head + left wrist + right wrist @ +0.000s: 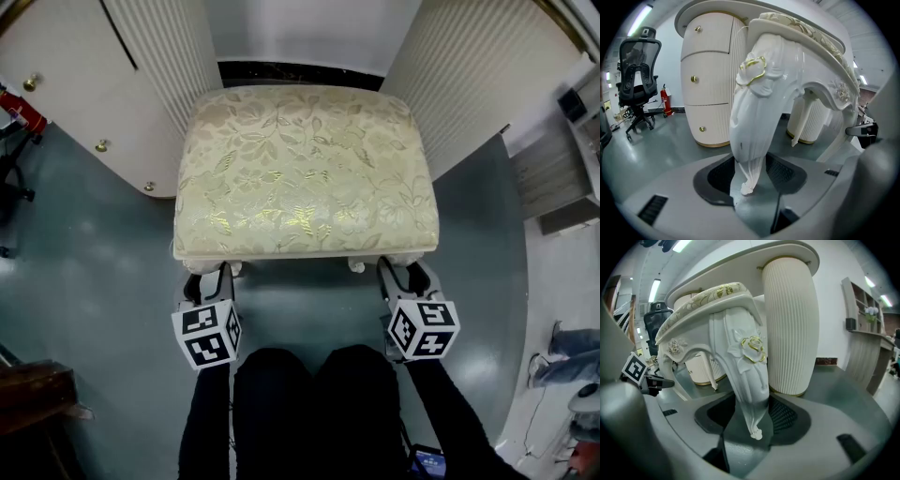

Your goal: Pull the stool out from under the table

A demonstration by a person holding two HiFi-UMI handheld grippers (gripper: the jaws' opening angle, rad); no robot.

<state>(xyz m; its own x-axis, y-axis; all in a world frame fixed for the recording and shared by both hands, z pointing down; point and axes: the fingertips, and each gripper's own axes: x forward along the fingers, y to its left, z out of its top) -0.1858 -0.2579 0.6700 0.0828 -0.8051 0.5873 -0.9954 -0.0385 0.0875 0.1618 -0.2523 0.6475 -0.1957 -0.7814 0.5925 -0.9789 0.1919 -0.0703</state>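
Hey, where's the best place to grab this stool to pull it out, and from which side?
Take the stool by its two front legs, from the open front: table pedestals block both sides. The legs taper to a width the jaws span; the left tool and right tool are shut on one each.

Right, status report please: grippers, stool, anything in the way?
Left gripper shut on left front leg of stool. Right gripper shut on right front leg. Stool's rear sits between table pedestals. Floor toward person shows no obstacle.
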